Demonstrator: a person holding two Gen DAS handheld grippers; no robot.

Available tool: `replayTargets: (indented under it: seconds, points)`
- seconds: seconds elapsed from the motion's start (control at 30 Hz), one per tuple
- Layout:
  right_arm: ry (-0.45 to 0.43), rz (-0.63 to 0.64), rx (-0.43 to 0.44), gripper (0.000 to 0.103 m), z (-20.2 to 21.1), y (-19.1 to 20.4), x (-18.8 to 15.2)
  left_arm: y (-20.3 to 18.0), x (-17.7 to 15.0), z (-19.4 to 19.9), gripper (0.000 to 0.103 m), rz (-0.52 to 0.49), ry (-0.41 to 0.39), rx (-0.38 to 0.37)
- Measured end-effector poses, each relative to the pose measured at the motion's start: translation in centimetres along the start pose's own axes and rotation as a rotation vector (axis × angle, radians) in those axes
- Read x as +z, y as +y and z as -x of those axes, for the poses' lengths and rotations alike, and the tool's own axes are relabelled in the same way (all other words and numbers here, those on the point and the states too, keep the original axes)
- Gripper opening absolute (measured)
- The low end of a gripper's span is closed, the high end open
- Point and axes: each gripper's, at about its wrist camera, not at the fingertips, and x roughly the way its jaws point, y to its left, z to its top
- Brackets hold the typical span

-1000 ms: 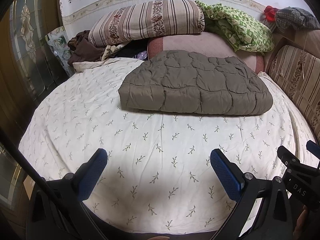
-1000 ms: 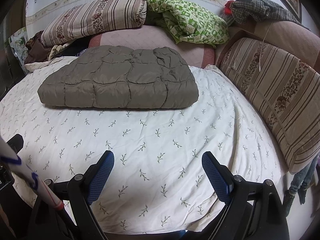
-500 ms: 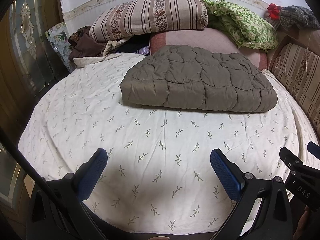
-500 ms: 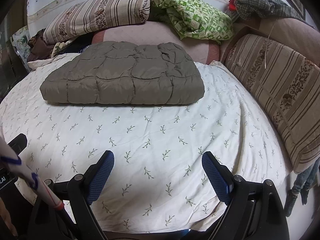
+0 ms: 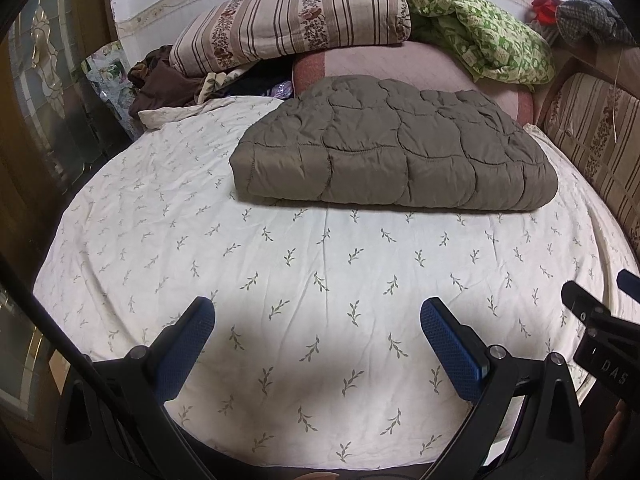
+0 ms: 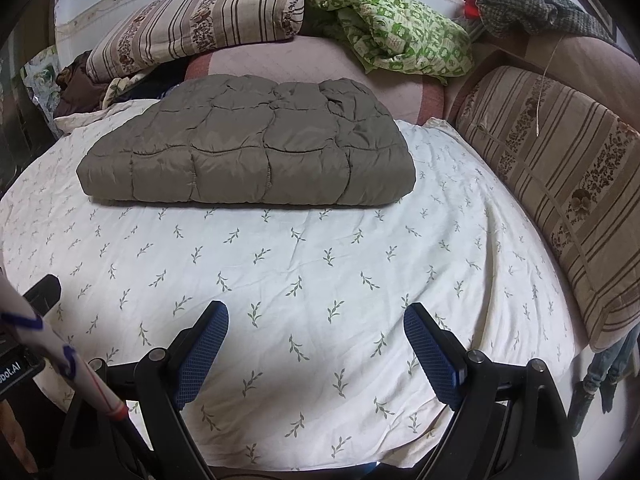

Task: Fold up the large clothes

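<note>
Folded olive quilted garment point(image 5: 392, 156) point(image 6: 248, 152) lies on bed sheet point(image 5: 320, 280) point(image 6: 320, 272), upper centre of frame, larger and nearer than a second ago. Left gripper point(image 5: 316, 344) and right gripper point(image 6: 316, 344): fingers apart, empty, closer to it.

folded jacket point(image 5: 394, 160) on bed sheet point(image 5: 280, 272) | pillow point(image 5: 292, 24) behind | cushion point(image 6: 560, 184) right
</note>
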Motion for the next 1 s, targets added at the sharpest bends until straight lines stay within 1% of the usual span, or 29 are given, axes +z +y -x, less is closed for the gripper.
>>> replayTargets:
  seconds: [0.17, 0.33, 0.57, 0.73, 1.0]
  points:
    - [0.010, 0.004, 0.001, 0.092, -0.5, 0.0, 0.2, 0.0, 0.0, -0.2, 0.102, 0.001, 0.000, 0.003]
    - [0.013, 0.015, 0.004, 0.092, -0.8, 0.5, 0.3, 0.2, 0.1, -1.0, 0.102, 0.009, 0.025, -0.004]
    - [0.028, 0.020, 0.010, 0.092, -1.6, 0.7, 0.3, 0.1, 0.1, -1.7, 0.102, 0.005, 0.040, -0.012]
    - [0.022, 0.018, 0.014, 0.092, -1.6, 0.7, 0.3, 0.2, 0.1, -2.1, 0.102, 0.010, 0.055, -0.023]
    - [0.027, 0.019, 0.015, 0.092, -2.1, 0.8, 0.3, 0.2, 0.1, -2.2, 0.102, 0.009, 0.058, -0.025]
